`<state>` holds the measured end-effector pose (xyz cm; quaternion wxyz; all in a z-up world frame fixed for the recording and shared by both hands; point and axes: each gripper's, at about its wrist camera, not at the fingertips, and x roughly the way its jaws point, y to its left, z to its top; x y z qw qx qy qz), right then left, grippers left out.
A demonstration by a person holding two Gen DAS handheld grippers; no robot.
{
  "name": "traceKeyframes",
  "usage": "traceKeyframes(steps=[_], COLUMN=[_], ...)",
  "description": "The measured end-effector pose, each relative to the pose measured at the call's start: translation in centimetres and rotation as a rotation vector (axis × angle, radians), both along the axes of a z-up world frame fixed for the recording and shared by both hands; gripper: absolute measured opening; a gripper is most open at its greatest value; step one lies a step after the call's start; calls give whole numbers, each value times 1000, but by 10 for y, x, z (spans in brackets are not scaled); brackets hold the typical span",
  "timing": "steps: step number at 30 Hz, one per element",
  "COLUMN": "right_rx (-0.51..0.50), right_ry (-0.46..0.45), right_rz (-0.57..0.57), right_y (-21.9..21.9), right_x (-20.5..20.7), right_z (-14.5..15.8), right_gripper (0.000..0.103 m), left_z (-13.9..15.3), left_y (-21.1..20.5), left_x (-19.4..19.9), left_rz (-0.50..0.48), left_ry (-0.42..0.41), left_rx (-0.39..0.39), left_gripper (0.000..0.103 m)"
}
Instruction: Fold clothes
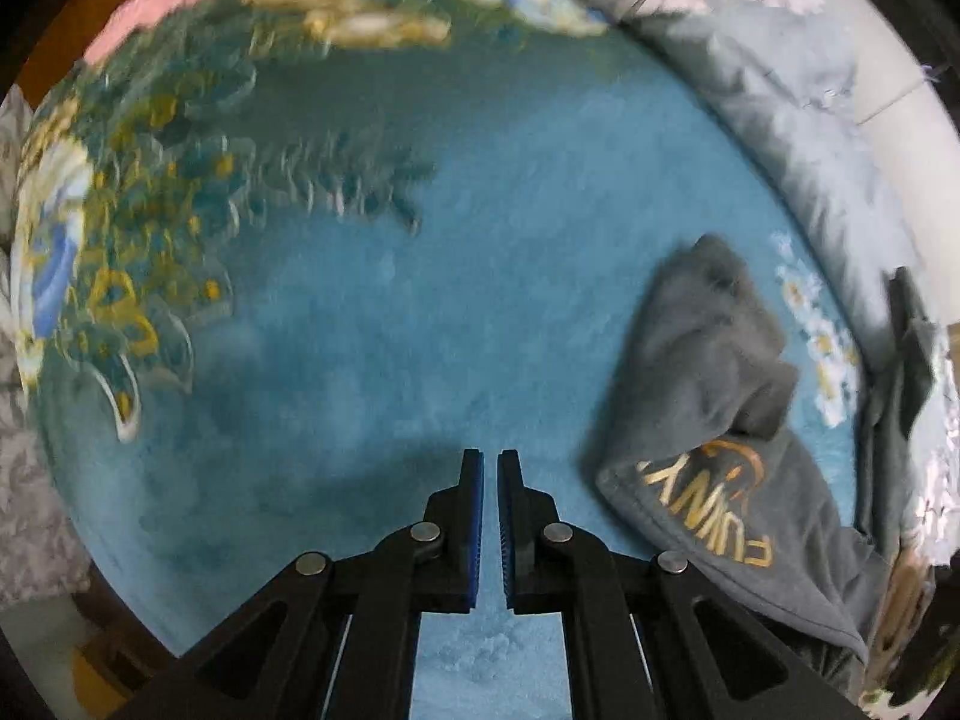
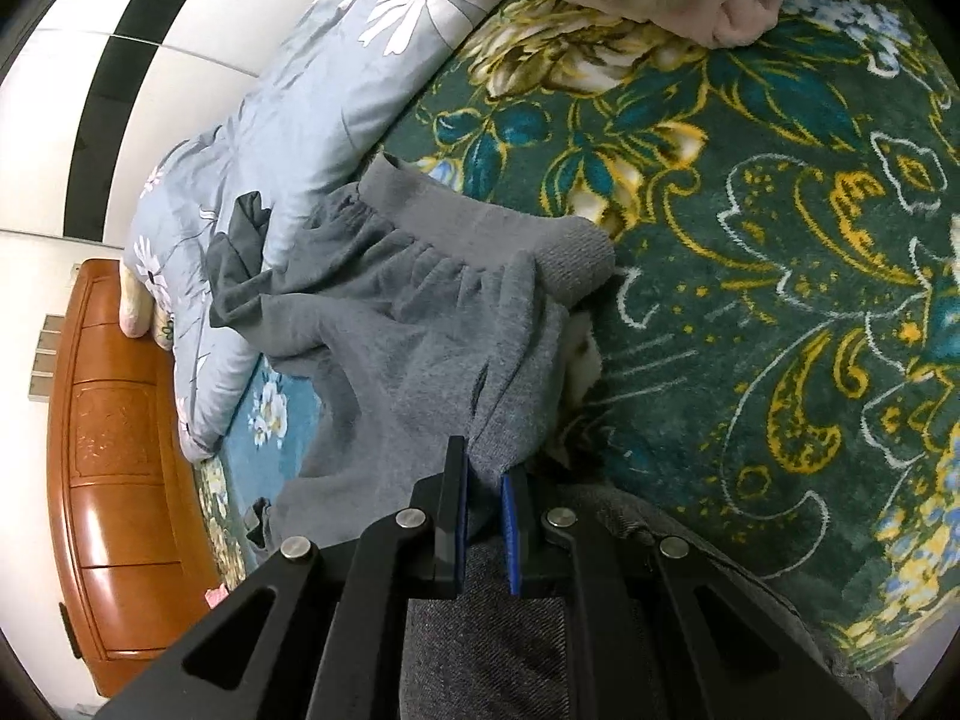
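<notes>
Two grippers in play. Left gripper point(image 1: 489, 456) points down over bare blue blanket point(image 1: 420, 312), jaws pressed nearly together, nothing between them. The grey sweatshirt point(image 1: 708, 420) with gold lettering lies crumpled to its right, apart from the fingers; that view is motion-blurred, so the far pattern is hard to read. Right gripper point(image 2: 485, 468) is pinching a fold of the grey sweatshirt point(image 2: 420, 324), cloth bunched between its blue pads. The garment's ribbed hem point(image 2: 480, 222) rests on the green floral blanket, beside a flowered grey-blue quilt point(image 2: 288, 120). Wooden bedframe point(image 2: 120, 468) at left.
</notes>
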<state>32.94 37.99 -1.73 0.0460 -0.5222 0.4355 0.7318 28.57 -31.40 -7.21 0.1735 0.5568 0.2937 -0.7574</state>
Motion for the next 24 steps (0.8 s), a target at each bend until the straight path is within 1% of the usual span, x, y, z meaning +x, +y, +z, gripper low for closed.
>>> traceKeyframes(steps=[1,2,4,5,6,8,9,10,14,16,17,18,19,20,22,24], right_rx=[7,15,28,35,41,52,57,61,79,82,83,85,86,87,87,86], right_ry=[-4,-8,-18,-23,-28,-34,-36,-37,-48,-53,-55,-57,-58,-60,-63,-67], right_rz=[0,0,0,-1,-1,-1,-2,-2,-5,-9,-9,-10,-11,-11,-11,-11], right_y=[-1,-2,-5,-6,-7,-9,-10,-11,-13,-14,-14,-14,-15,-15,-15,-15], right_x=[-1,-1,-3,-3,-4,-4,-5,-5,-5,-5,-6,-6,-6,-6,-6,-7], right_z=[1,2,3,3,4,6,7,8,9,9,9,9,10,10,9,8], right_gripper=[10,10,10,11,11,11,11,12,12,12,12,12,12,12,12,12], left_z=[6,12,22,25,27,30,30,30,12,3,1,-1,0,1,3,14], left_y=[3,10,29,42,55,82,92,100,119,129,129,129,127,123,116,104], left_x=[-3,-9,-24,-33,-42,-60,-71,-80,-100,-109,-109,-109,-107,-105,-103,-98], left_rz=[-32,-83,-197,-261,-324,-447,-485,-516,-586,-619,-620,-621,-620,-620,-619,-610], left_ry=[25,45,76,87,98,111,103,87,35,10,9,8,16,31,62,104], left_rx=[-8,-23,-65,-94,-123,-170,-180,-190,-259,-292,-299,-304,-292,-268,-219,-164], left_gripper=[7,10,29,47,54,57,59,59,59,58,47,33,27,17,9,9])
